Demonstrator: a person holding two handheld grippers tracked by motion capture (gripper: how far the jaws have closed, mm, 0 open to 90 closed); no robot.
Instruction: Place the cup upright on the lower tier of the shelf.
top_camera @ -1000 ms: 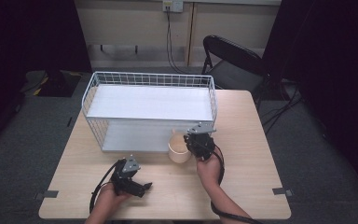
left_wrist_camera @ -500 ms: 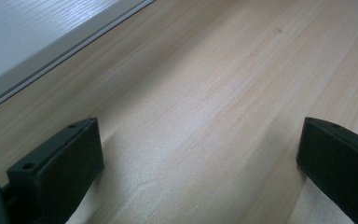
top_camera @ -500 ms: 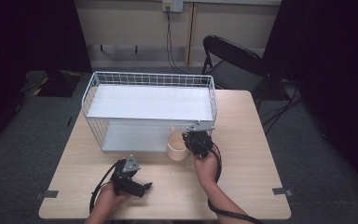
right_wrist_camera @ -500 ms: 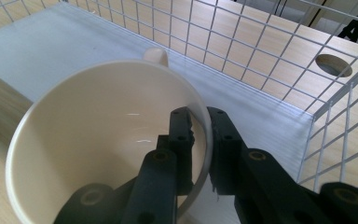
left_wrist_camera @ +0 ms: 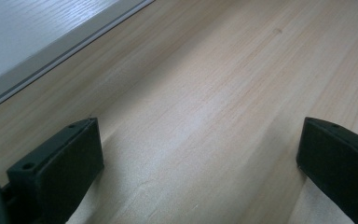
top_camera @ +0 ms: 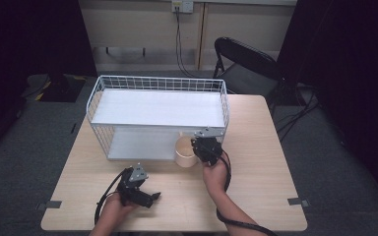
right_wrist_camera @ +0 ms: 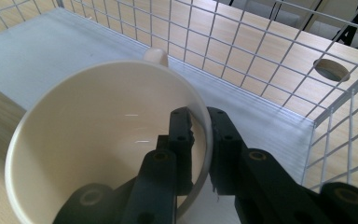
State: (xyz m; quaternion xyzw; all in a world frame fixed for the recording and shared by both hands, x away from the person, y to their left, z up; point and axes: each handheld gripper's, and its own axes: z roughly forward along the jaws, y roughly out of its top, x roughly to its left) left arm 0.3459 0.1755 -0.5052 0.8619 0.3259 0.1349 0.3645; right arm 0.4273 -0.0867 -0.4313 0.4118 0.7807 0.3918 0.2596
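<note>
My right gripper [right_wrist_camera: 200, 135] is clamped on the cream cup [right_wrist_camera: 93, 140] wall, one jaw inside the rim, one outside, so it stays upright w/ the wire rack [right_wrist_camera: 261, 51] just ahead, while my left gripper [left_wrist_camera: 200, 158] idles, jaws wide, over bare table [left_wrist_camera: 223, 84].

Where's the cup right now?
In the high view the cup sits right of table centre, at the wire rack's front right corner, its rim pinched by the right gripper.

A light wooden table [top_camera: 270, 147] stands on grey carpet [top_camera: 44, 142], with a black folding chair [top_camera: 246, 64], dark curtains [top_camera: 344, 59] and a beige wall [top_camera: 133, 22] behind.
</note>
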